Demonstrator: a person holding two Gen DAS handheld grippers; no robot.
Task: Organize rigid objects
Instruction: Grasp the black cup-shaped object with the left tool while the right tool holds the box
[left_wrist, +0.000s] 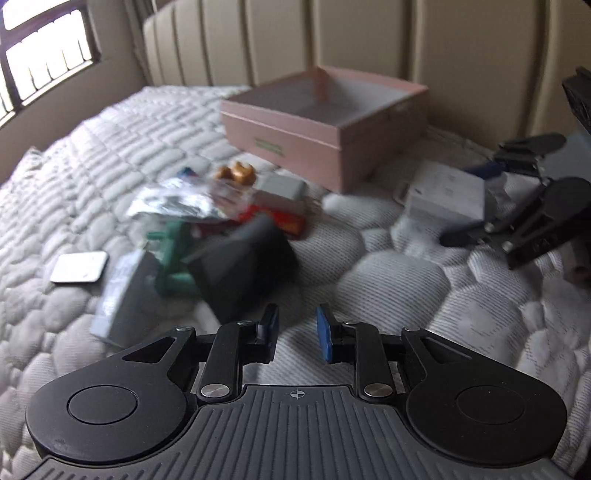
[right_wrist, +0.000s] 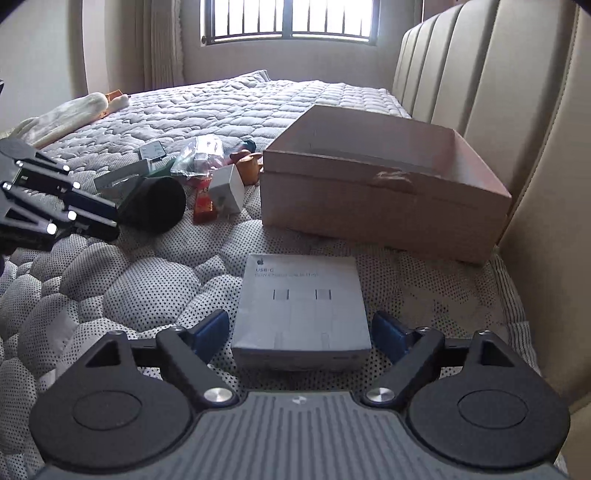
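An open pink box (left_wrist: 325, 122) stands on the quilted bed by the headboard; it also shows in the right wrist view (right_wrist: 384, 192). A white USB-C cable box (right_wrist: 301, 310) lies flat between the open fingers of my right gripper (right_wrist: 301, 332), apart from both pads; the same box shows in the left wrist view (left_wrist: 445, 192). My left gripper (left_wrist: 297, 334) is open a little and empty, low over the quilt, near a black cup (left_wrist: 243, 266) lying on its side. A pile of small items sits behind the cup: a green toy (left_wrist: 171, 254), a foil packet (left_wrist: 177, 201), an orange figure (left_wrist: 238, 173).
A white charger block (right_wrist: 227, 194) and a red packet (right_wrist: 203, 208) lie left of the pink box. A flat white square (left_wrist: 79, 267) and a grey box (left_wrist: 122, 295) lie left of the pile. Padded headboard (right_wrist: 480, 92) at the right, plush toy (right_wrist: 70, 114) far left.
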